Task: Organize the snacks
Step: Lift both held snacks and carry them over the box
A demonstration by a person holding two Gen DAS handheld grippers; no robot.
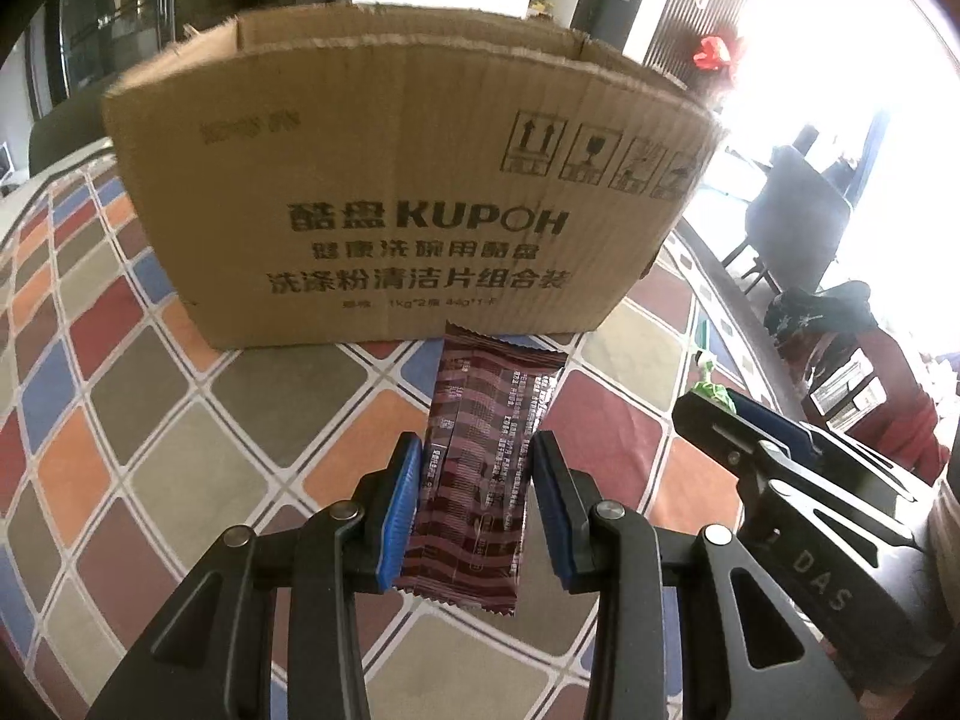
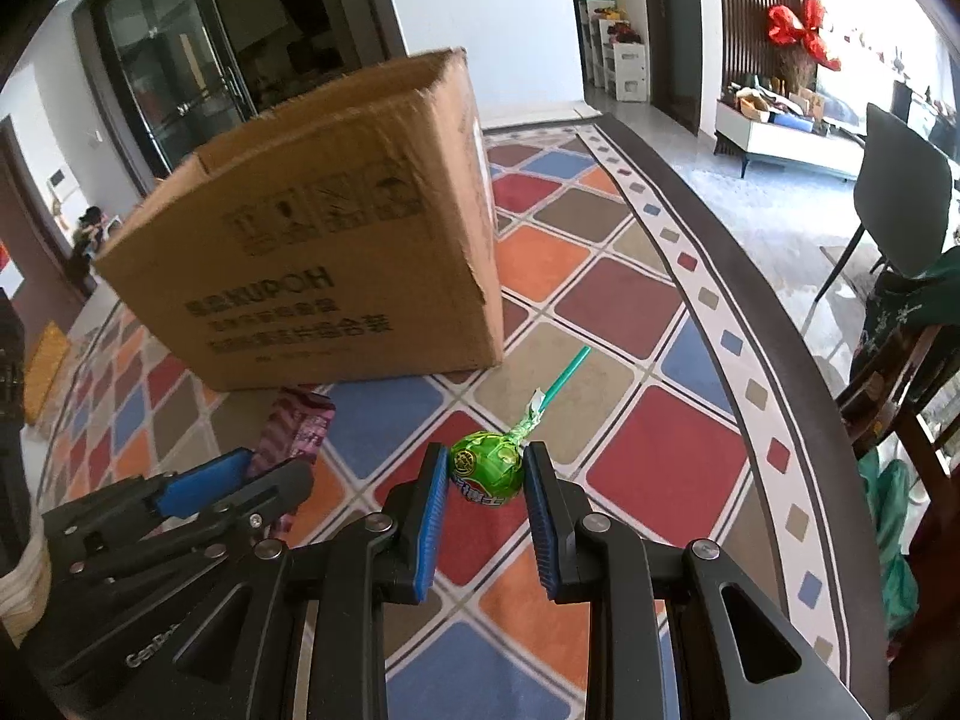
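Observation:
My left gripper is shut on a brown striped snack bar, whose far end reaches toward the open cardboard box just ahead. In the right wrist view my right gripper is shut on the round head of a green lollipop; its green stick points away toward the box. The left gripper with the bar shows at the left of the right wrist view. The right gripper shows at the right of the left wrist view.
Both grippers hover over a table covered by a cloth of coloured diamonds with a dark curved edge. Chairs stand beyond that edge on the right. A person's red sleeve is at the right.

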